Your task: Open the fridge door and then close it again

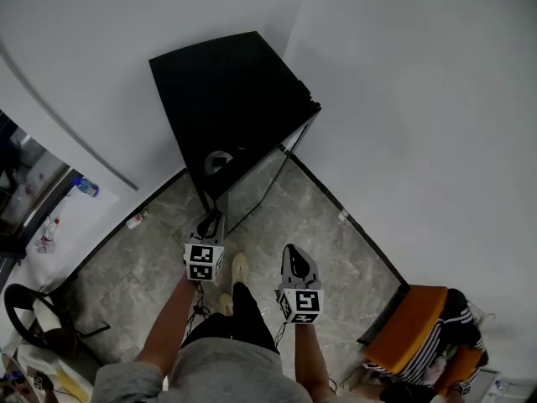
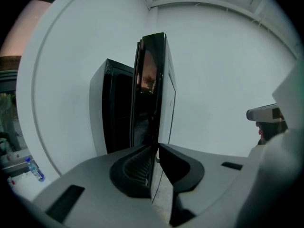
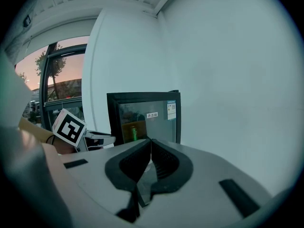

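Note:
A small black fridge [image 1: 226, 99] stands in the room's corner, and its glass door [image 1: 256, 183] hangs partly open toward me. My left gripper [image 1: 208, 223] is at the door's free edge. In the left gripper view the door [image 2: 152, 80] shows edge-on straight ahead, and my left gripper [image 2: 155, 148] has its jaws a narrow gap apart at that edge. I cannot tell whether the pads touch it. My right gripper [image 1: 290, 250] hangs over the floor to the right, shut and empty. In the right gripper view my right gripper [image 3: 150, 140] faces the glass door [image 3: 147, 118].
White walls meet behind the fridge. A water bottle [image 1: 86, 187] lies by the left wall, and a black chair [image 1: 33, 317] stands at lower left. An orange seat with striped cloth [image 1: 419, 326] is at lower right. My shoes [image 1: 239, 269] are on the marble floor [image 1: 319, 217].

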{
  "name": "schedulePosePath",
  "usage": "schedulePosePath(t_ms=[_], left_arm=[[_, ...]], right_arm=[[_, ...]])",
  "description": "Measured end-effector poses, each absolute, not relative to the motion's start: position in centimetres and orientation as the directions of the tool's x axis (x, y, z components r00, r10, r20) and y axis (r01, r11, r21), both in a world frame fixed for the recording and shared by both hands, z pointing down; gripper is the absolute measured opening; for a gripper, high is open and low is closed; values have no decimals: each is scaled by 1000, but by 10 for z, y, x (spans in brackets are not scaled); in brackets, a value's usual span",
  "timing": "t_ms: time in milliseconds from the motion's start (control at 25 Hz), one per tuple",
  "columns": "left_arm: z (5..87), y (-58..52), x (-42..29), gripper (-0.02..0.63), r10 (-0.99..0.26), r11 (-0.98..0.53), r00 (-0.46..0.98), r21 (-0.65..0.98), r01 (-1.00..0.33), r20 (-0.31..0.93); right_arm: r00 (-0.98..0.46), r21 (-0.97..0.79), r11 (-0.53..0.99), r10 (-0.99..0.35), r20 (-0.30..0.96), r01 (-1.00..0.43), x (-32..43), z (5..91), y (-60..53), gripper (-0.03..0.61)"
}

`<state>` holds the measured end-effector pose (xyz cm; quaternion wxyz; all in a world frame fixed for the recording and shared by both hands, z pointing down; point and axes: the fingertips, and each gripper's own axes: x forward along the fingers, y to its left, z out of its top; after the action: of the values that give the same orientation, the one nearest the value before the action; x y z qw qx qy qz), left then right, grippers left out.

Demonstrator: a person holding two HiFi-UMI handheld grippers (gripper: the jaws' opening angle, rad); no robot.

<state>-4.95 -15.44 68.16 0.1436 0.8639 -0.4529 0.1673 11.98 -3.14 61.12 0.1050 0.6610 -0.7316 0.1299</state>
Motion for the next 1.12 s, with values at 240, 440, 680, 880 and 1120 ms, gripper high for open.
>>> schedulePosePath(t_ms=[240,440,680,880,1120], left_arm=[[681,-145,-40,51,-731,-554,533,86,-828,427],[680,-137,-36,49,-738,-552,529,76,-830,418],[681,-131,-29,48,-749,-537,514,71,-841,418],[679,-125,-24,49,-774,-503,488,76,-861,405],[679,-115,-13,48,-789,-472,455,68,-879,413]], right_arm=[[-78,-50,65,-942,326,-997,126,609,-18,25],[-54,-53,39,-945,321,-998,135,610,-6,25],[-44,-54,28,-945,324,-998,158,613,3,25],[-54,-50,40,-944,326,-998,179,615,6,25],[-94,-54,81,-937,336,-995,200,621,4,25]])
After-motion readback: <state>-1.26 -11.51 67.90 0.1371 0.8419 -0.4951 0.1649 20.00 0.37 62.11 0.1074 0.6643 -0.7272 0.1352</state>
